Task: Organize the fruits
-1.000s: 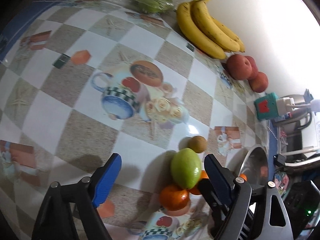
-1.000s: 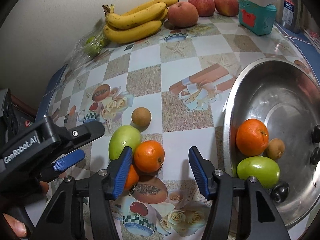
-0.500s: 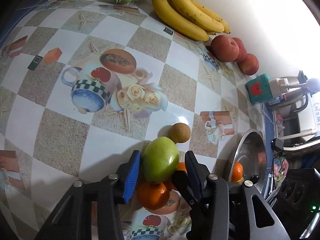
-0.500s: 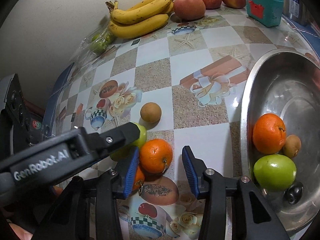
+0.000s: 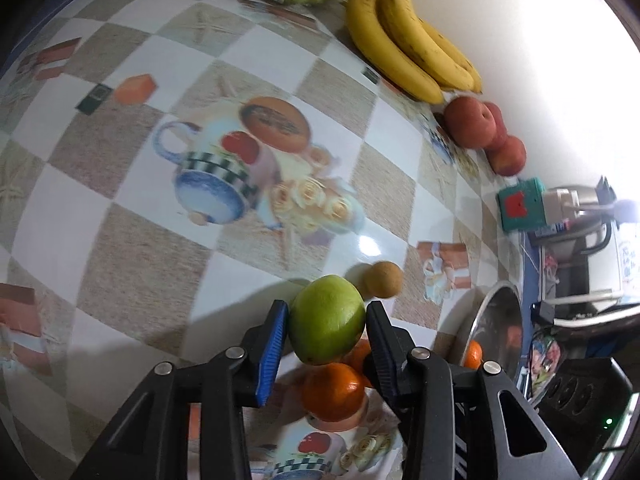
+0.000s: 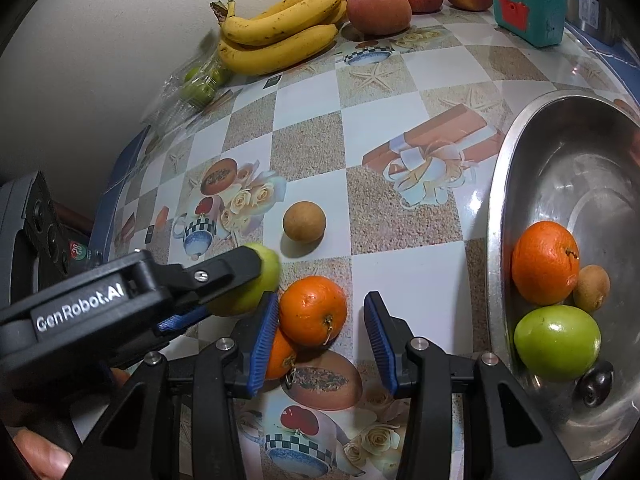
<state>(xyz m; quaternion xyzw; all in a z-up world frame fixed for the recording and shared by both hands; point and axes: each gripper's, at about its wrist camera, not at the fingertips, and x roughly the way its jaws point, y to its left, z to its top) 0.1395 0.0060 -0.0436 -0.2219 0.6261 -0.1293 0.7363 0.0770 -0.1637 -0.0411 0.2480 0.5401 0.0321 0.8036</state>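
The left gripper (image 5: 326,330) clamps a green fruit (image 5: 327,320) above oranges (image 5: 334,392).

- We see a teal box (image 6: 528,8) with a red emblem at the upper right of the right wrist frame.
- A checkered tablecloth (image 5: 120,240) printed with teacups and roses fills the left wrist frame.
- A black power strip (image 5: 576,392) sits lower right.

Home kitchen counter, set against a plain wall.

Surface wears a checkered oilcloth (image 6: 308,148) printed with teacups, roses and starfish. Along the wall: bananas (image 6: 280,28), peaches (image 6: 378,8), a plastic bag of green fruit (image 6: 200,82). A steel bowl (image 6: 560,152) holds an orange (image 6: 546,262), a green fruit (image 6: 558,342) and smaller fruits. A teal box (image 5: 520,208) sits near an appliance (image 5: 612,256); a power strip (image 5: 576,392) lies below.
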